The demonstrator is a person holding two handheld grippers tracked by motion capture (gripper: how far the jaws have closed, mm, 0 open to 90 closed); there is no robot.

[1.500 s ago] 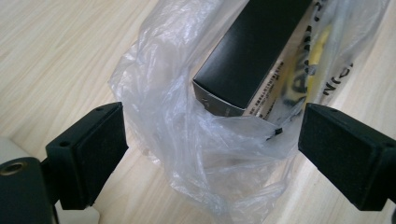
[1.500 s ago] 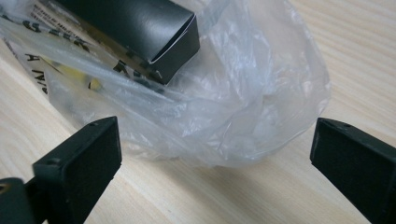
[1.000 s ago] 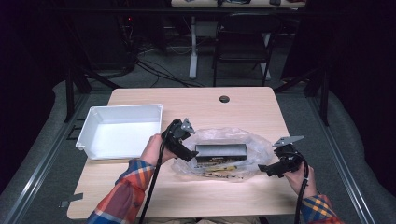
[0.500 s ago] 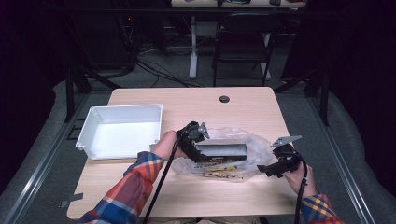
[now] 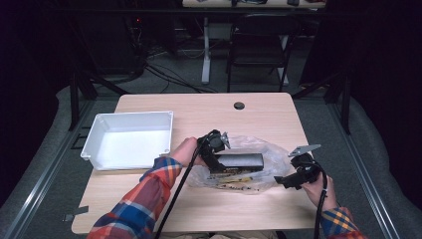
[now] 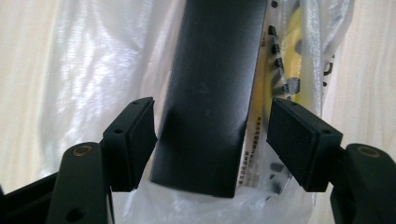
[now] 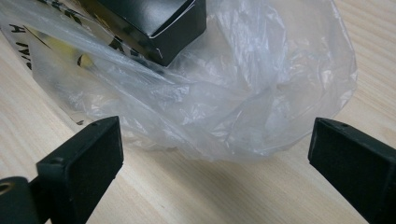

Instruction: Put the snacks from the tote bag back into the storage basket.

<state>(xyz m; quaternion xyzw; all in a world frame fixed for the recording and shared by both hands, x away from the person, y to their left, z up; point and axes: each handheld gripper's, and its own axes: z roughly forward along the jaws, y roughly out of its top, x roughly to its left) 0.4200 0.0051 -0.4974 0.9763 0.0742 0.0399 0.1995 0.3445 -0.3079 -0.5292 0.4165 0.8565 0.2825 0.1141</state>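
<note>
From the high view I see my left gripper (image 5: 215, 149) down at the near-left end of the long black box (image 5: 239, 161), which lies across a crumpled clear plastic bag (image 5: 271, 154) in the middle of the tabletop (image 5: 199, 112). A white tray (image 5: 97, 134) sits to the left of it, apart from the bag. My right gripper (image 5: 291, 179) hangs just beside the bag's right edge.

In the left gripper view, the black box (image 6: 212, 93) runs between my fingers (image 6: 133, 140). They have just been closing, but a gap shows on the right side, so they are not yet pressing the box.

In the right gripper view, my fingers (image 7: 81, 158) stand wide apart with nothing between them, and the bag (image 7: 243, 93) bulges just ahead, the box's corner (image 7: 159, 23) on it.
</note>
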